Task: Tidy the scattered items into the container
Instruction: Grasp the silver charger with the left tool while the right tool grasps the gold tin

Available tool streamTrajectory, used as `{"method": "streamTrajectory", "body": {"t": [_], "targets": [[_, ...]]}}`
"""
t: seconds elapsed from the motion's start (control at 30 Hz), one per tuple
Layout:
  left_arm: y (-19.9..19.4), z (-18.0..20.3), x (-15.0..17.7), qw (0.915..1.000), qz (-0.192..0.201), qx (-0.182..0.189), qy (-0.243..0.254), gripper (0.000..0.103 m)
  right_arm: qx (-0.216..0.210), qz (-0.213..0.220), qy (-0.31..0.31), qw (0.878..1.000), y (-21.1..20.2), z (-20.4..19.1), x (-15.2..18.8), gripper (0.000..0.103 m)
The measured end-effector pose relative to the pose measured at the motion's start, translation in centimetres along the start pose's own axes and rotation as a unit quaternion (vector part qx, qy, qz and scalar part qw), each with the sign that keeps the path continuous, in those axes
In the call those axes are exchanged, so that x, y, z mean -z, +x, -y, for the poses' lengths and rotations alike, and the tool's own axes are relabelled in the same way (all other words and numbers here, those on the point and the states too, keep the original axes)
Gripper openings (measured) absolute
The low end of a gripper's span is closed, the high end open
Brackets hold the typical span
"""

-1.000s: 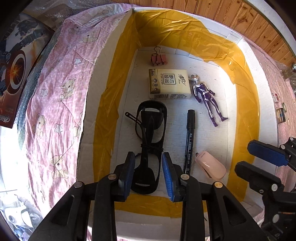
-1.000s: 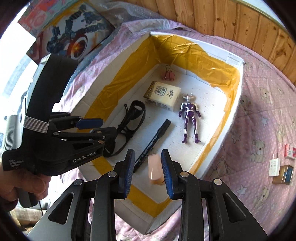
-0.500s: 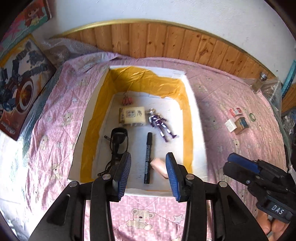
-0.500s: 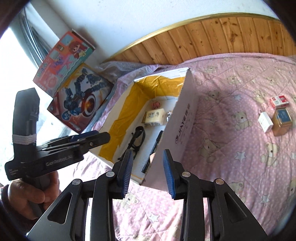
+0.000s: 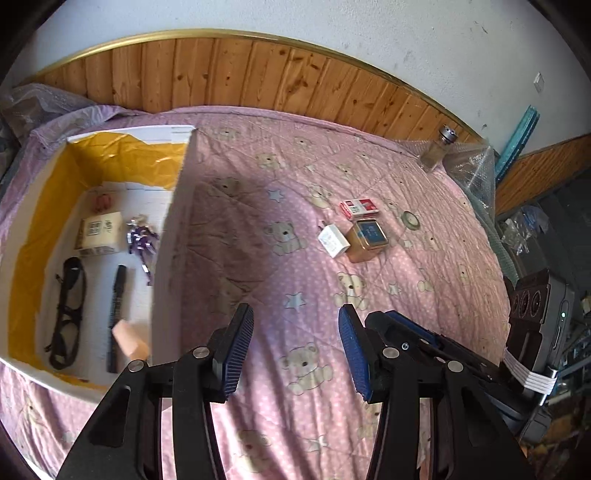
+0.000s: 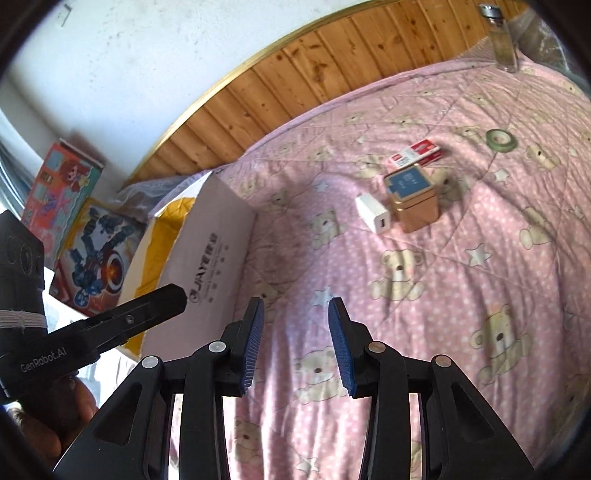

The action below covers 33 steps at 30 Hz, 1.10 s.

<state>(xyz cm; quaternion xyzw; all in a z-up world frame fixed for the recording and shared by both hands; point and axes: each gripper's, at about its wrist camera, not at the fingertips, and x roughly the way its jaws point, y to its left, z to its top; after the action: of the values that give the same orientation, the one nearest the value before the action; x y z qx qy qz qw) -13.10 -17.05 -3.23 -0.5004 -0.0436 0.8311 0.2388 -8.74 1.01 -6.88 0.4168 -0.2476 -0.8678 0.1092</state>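
Left wrist alone shows glasses [image 5: 66, 314] inside box [image 5: 166, 236].

White wall [image 5: 369, 33], wood wainscot [image 5: 258, 77].

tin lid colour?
Blue lid on the gold tin; clearest in the right wrist view.

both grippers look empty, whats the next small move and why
Probably reach the right gripper forward toward the white charger. Both grippers are open and empty, and the charger is the nearest of the items on the quilt outside the box.
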Motion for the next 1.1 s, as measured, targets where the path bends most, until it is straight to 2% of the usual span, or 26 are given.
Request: {"method": "streamTrajectory", "body": {"t": [0.13, 0.3, 0.6, 0.67, 0.83, 1.0, 1.07, 1.1], "targets": [[4.4, 1.7, -2.1, 0.9992, -0.027, 0.018, -0.021, 0.050, 0.032, 0.013, -0.011, 0.999, 0.7, 2.1, -2.3, 0.046], [9.8, 2.8, -4.6, 0.9976, -0.056, 0.023, -0.033, 0.051, 0.068, 0.011, -0.030, 0.997, 2.7, 4.3, -5.0, 0.048], [17.5, 1.8, -7.5, 0.9920, -0.089, 0.020, -0.087, 0.051, 0.113, -0.023, -0.088, 0.989, 8.7, 6.7, -7.6, 0.050], [18.7, 1.6, -7.6, 0.9907, -0.097, 0.019, -0.094, 0.051, 0.114, -0.029, -0.096, 0.988, 9.7, 7.1, -7.9, 0.054], [21.2, 1.9, -7.8, 0.9894, -0.112, 0.015, -0.090, 0.051, 0.118, -0.040, -0.106, 0.986, 11.5, 8.1, -8.5, 0.055], [21.9, 2.6, -8.2, 0.9937, -0.098, 0.006, -0.054, 0.050, 0.113, -0.044, -0.097, 0.988, 12.2, 9.3, -9.1, 0.054], [22.0, 3.0, -8.0, 0.9950, -0.095, -0.008, -0.028, 0.035, 0.116, -0.042, -0.101, 0.987, 12.4, 9.2, -9.1, 0.053], [22.0, 2.9, -8.0, 0.9954, -0.092, -0.011, -0.024, 0.031, 0.118, -0.042, -0.103, 0.987, 12.4, 9.2, -9.1, 0.053]]}}
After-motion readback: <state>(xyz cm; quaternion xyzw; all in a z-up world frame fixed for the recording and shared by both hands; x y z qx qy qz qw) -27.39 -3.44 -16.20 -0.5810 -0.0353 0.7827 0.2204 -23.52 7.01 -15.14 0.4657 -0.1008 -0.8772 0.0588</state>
